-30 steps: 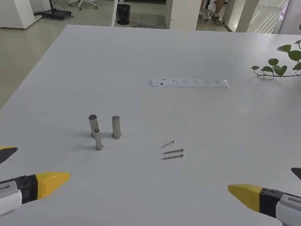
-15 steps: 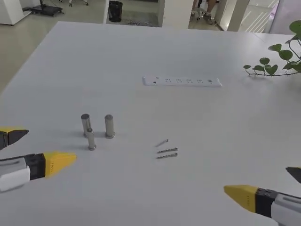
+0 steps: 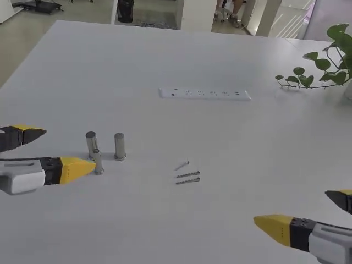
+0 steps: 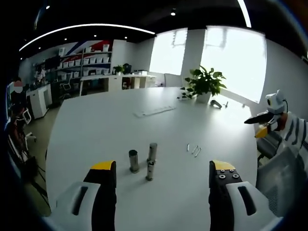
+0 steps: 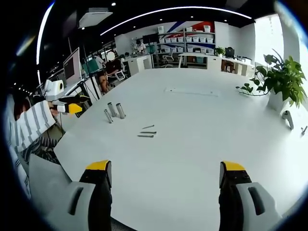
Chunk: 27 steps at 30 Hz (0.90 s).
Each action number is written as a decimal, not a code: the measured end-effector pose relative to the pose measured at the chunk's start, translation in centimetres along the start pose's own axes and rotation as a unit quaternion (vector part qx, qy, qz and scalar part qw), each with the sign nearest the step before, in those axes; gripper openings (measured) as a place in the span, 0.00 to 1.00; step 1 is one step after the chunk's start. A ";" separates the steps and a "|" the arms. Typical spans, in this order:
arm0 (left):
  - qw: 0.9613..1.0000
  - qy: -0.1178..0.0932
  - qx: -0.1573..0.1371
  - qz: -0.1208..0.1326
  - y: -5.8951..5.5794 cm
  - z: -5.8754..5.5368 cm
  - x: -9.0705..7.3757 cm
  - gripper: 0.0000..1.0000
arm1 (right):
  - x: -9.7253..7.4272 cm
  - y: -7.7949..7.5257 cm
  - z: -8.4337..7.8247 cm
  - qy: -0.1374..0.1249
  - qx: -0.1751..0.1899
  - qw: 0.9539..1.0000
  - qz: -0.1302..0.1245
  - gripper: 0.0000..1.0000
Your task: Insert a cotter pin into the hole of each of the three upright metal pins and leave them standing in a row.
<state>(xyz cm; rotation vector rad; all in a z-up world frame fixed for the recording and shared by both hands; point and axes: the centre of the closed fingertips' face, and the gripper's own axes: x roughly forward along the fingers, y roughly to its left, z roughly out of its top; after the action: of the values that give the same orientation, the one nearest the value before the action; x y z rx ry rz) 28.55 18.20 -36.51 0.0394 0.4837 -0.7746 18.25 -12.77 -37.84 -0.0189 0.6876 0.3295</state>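
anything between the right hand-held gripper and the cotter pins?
Nothing visible. Between the right hand-held gripper, jaws open, and the cotter pins there is just bare table. The metal pins stand off to the side, out of that line.

A broad white table (image 3: 247,143) carries three upright silvery metal pins (image 3: 119,146) clustered at the left. Three thin metal cotter pins (image 3: 188,174) lie flat near them to the right, and a long white power strip (image 3: 204,94) lies farther back. A green leafy plant (image 3: 308,80) trails onto the right edge.
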 end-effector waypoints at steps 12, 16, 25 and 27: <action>0.999 0.021 0.021 -0.035 -0.7 -0.1 2.1 0.69 | 0.1 0.3 0.3 0.001 -0.004 1.000 0.001 0.92; 0.999 0.022 0.027 -0.039 -0.9 -0.3 2.8 0.63 | 0.3 0.5 0.2 0.007 -0.007 1.000 0.002 0.92; 0.998 0.034 0.037 -0.029 -0.3 -1.1 4.2 0.50 | 0.5 0.8 0.2 0.010 -0.010 1.000 0.004 0.92; 0.998 0.035 0.035 -0.026 0.0 -1.2 4.5 0.47 | 0.5 0.8 0.2 0.009 -0.008 1.000 0.003 0.92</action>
<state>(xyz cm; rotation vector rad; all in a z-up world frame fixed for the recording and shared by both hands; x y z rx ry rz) 30.80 15.45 -39.56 0.1204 0.5260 -0.8436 18.48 -11.88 -37.90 -0.0345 0.7039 0.3403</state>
